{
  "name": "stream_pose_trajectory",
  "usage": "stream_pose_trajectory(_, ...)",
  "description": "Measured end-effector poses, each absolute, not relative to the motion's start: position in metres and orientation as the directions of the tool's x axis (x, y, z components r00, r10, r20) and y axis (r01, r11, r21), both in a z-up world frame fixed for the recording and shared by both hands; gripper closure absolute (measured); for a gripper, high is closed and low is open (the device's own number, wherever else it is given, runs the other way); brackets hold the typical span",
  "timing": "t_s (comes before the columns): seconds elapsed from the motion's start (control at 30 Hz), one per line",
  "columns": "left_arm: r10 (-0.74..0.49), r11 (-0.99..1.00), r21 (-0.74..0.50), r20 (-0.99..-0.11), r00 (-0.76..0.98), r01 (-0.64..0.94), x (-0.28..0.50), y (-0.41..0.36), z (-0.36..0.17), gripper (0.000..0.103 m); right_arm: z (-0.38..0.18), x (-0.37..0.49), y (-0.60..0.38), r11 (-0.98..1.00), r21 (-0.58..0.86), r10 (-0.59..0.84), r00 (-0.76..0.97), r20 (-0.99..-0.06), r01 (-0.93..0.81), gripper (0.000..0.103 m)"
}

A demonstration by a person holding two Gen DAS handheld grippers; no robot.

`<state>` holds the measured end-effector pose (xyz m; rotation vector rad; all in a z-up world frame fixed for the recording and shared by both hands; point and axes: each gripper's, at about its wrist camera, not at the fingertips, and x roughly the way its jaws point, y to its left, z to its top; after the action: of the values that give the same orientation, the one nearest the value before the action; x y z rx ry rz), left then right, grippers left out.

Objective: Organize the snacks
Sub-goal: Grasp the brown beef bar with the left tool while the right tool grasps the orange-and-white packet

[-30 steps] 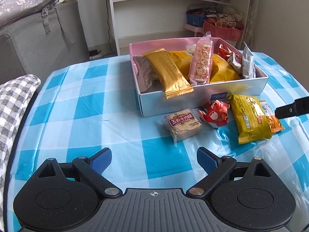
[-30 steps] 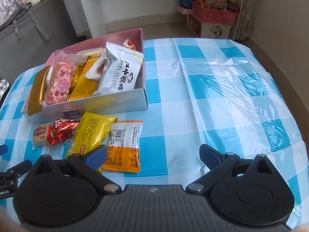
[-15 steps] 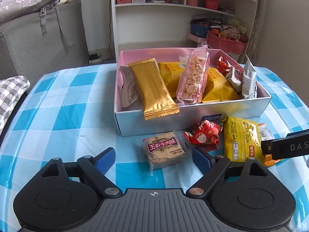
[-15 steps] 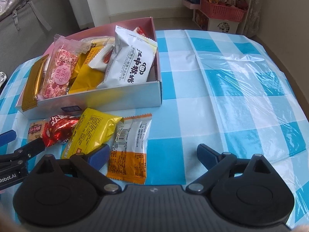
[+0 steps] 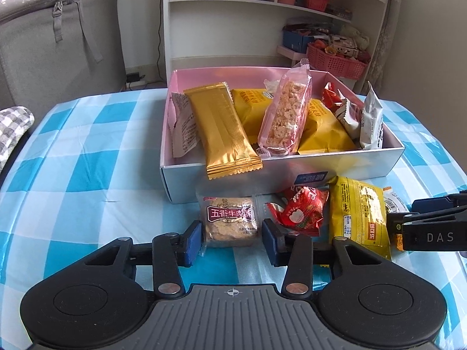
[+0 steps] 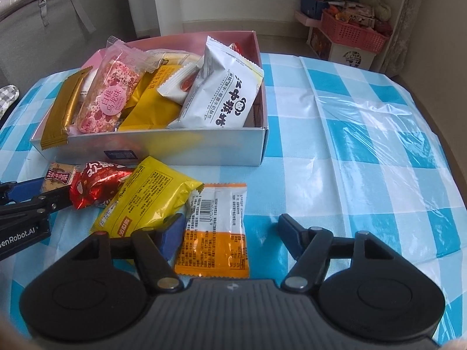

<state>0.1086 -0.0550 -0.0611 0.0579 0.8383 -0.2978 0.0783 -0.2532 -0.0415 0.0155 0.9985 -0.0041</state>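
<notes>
A white box with a pink inside [image 5: 379, 160] [image 6: 221, 148] holds several snack packs on the blue checked table. In front of it lie a brown biscuit pack [image 5: 230, 221] [image 6: 58, 178], a red pack [image 5: 300, 211] [image 6: 93, 188], a yellow pack [image 5: 360, 214] [image 6: 146, 201] and an orange-white pack [image 6: 216, 227]. My left gripper [image 5: 232, 242] is open, its pads on either side of the biscuit pack. My right gripper [image 6: 230, 233] is open around the orange-white pack.
A white shelf unit [image 5: 262, 29] and red baskets [image 5: 335, 61] [image 6: 353, 30] stand behind the table. A grey sofa [image 5: 52, 52] is at the left. A loose clear plastic sheet [image 6: 379, 122] covers the table's right part.
Both grippers moved forward and down toward the loose packs. The left gripper's fingers narrowed and now flank the biscuit pack. The right gripper now flanks the orange-white pack.
</notes>
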Motion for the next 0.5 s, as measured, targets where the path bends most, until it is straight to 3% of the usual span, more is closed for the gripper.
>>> stream_pose_trajectory(0.2,-0.237,0.956,-0.067,-0.752,0.615,0.286,0.109,-0.043,-0.059,0.063,-0.040,0.077,-0.251,1.000,0.001,0.016,0.543,-0.840,-0.027,0.061)
stream_pose_trajectory(0.5,-0.233,0.955,-0.066,-0.768,0.596,0.288,0.104,-0.018,-0.057,0.064,-0.037,0.075,-0.252,0.999,-0.003,0.018,0.528,-0.849,-0.037,0.065)
